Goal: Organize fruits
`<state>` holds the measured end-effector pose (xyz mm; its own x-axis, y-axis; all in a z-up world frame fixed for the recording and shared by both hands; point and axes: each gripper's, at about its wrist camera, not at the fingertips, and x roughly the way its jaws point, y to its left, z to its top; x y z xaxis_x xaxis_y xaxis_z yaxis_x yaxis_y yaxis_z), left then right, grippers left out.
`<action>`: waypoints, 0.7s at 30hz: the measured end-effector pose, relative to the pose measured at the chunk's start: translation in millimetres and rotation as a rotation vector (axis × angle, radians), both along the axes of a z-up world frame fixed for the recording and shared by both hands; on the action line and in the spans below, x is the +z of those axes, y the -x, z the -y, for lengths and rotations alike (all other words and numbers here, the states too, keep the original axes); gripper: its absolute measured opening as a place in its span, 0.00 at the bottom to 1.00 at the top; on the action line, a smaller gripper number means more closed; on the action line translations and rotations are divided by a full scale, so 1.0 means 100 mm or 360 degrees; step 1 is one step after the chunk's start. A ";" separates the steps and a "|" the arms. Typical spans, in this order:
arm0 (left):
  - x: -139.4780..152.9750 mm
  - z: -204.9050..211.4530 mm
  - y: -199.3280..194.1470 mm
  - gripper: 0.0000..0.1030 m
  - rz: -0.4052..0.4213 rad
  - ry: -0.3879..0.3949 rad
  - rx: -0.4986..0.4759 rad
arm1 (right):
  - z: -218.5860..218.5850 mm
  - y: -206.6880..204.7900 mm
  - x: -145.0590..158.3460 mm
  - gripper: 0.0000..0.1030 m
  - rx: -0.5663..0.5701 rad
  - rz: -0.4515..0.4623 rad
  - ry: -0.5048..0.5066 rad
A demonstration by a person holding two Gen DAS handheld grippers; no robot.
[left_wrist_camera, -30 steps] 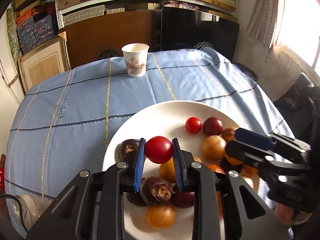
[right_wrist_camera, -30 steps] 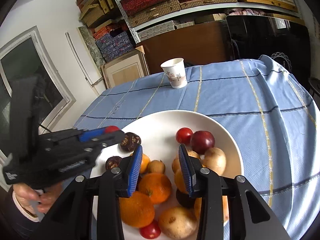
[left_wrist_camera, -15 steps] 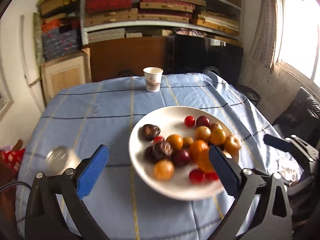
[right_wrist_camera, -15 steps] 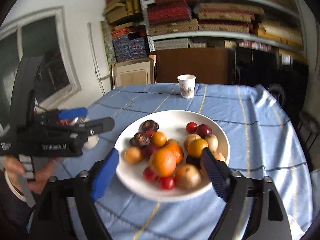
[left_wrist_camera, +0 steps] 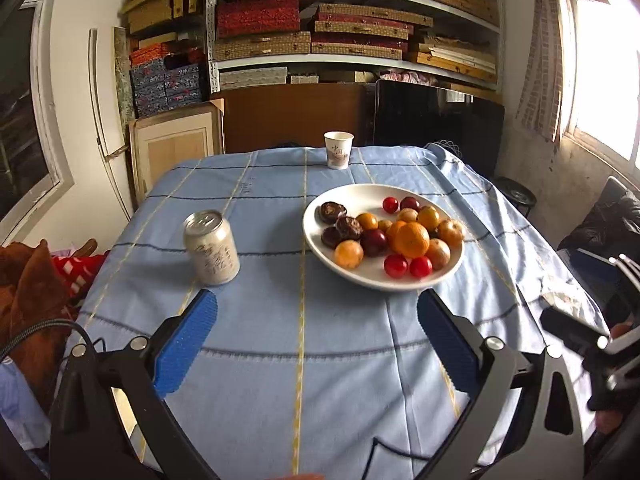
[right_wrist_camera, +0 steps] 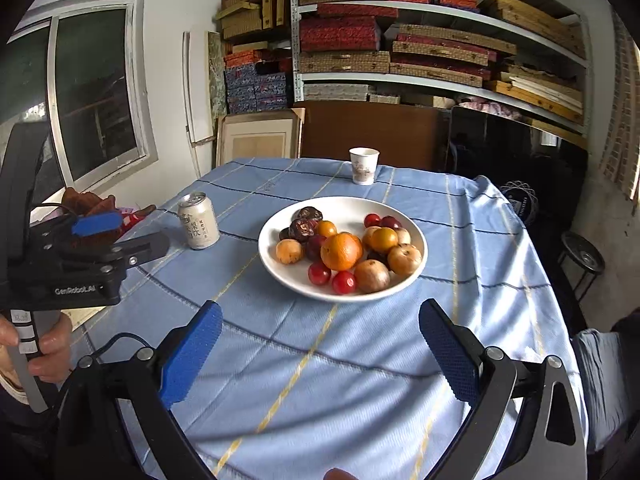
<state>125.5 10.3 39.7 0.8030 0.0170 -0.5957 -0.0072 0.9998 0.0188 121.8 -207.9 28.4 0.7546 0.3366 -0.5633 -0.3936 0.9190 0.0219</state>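
Note:
A white plate [left_wrist_camera: 316,216] [right_wrist_camera: 412,228] on the blue checked tablecloth holds several fruits: a large orange [left_wrist_camera: 412,239] [right_wrist_camera: 341,251], red cherry tomatoes [left_wrist_camera: 396,266] [right_wrist_camera: 344,282], dark mangosteens [left_wrist_camera: 332,212] [right_wrist_camera: 302,229], plums and brownish round fruits. My left gripper [left_wrist_camera: 316,338] is wide open and empty, held back above the cloth near the table's front edge. My right gripper [right_wrist_camera: 320,346] is also wide open and empty, back from the plate. The left gripper's body shows at the left of the right wrist view [right_wrist_camera: 96,240].
A drink can [left_wrist_camera: 211,247] [right_wrist_camera: 198,221] stands left of the plate. A paper cup [left_wrist_camera: 338,149] [right_wrist_camera: 363,165] stands at the table's far edge. Shelves of boxes fill the back wall. A stool [right_wrist_camera: 582,258] stands at the right.
A second ago the left gripper held a red tomato over the plate. It has let go, both grippers have opened wide and drawn back from the plate toward the table's near edge.

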 end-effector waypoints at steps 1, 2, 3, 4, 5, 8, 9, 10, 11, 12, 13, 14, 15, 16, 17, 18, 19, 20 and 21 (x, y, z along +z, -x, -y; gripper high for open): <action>0.00 0.01 0.07 0.95 0.0004 -0.0009 -0.0002 | 0.03 0.09 0.02 0.96 -0.0006 0.0008 0.0008; 0.01 0.03 0.15 0.95 0.0009 -0.0020 -0.0005 | 0.04 0.14 0.03 0.96 -0.0006 0.0010 0.0010; 0.02 0.04 0.20 0.95 0.0013 -0.0024 -0.0006 | 0.06 0.19 0.05 0.96 -0.0005 0.0014 0.0013; 0.03 0.06 0.25 0.95 0.0020 -0.0029 -0.0010 | 0.08 0.25 0.07 0.96 -0.0006 0.0022 0.0020; 0.04 0.06 0.26 0.95 0.0025 -0.0035 -0.0015 | 0.10 0.31 0.09 0.96 -0.0009 0.0033 0.0026; 0.07 0.14 0.39 0.95 0.0041 -0.0042 -0.0043 | 0.14 0.43 0.12 0.96 -0.0021 0.0056 0.0036; 0.08 0.16 0.41 0.95 0.0043 -0.0044 -0.0051 | 0.15 0.45 0.13 0.96 -0.0024 0.0059 0.0034; 0.08 0.18 0.45 0.95 0.0045 -0.0047 -0.0055 | 0.17 0.48 0.14 0.96 -0.0024 0.0059 0.0029; 0.09 0.19 0.47 0.95 0.0048 -0.0049 -0.0057 | 0.18 0.50 0.14 0.96 -0.0028 0.0057 0.0026; 0.09 0.21 0.50 0.95 0.0048 -0.0051 -0.0060 | 0.19 0.51 0.14 0.96 -0.0034 0.0055 0.0023; 0.09 0.22 0.52 0.95 0.0046 -0.0050 -0.0063 | 0.21 0.52 0.14 0.96 -0.0040 0.0052 0.0021; 0.08 0.22 0.53 0.95 0.0043 -0.0048 -0.0065 | 0.22 0.52 0.14 0.96 -0.0041 0.0048 0.0019; 0.08 0.23 0.55 0.95 0.0042 -0.0047 -0.0061 | 0.23 0.52 0.14 0.96 -0.0041 0.0045 0.0016; 0.08 0.23 0.56 0.95 0.0041 -0.0047 -0.0057 | 0.24 0.52 0.14 0.96 -0.0047 0.0042 0.0012; 0.08 0.23 0.57 0.95 0.0041 -0.0046 -0.0056 | 0.25 0.52 0.13 0.96 -0.0052 0.0039 0.0009; 0.08 0.22 0.57 0.95 0.0041 -0.0046 -0.0055 | 0.25 0.52 0.14 0.96 -0.0048 0.0036 0.0004; 0.08 0.22 0.57 0.95 0.0042 -0.0048 -0.0053 | 0.24 0.52 0.14 0.96 -0.0047 0.0034 0.0004; 0.07 0.22 0.57 0.95 0.0041 -0.0049 -0.0054 | 0.23 0.52 0.14 0.96 -0.0046 0.0034 0.0006; 0.07 0.22 0.57 0.95 0.0043 -0.0051 -0.0056 | 0.23 0.52 0.14 0.96 -0.0043 0.0038 0.0012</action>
<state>68.5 -11.9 46.8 0.8192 0.0069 -0.5734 0.0271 0.9983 0.0508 69.3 -230.7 42.7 0.7764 0.3116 -0.5477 -0.3690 0.9294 0.0057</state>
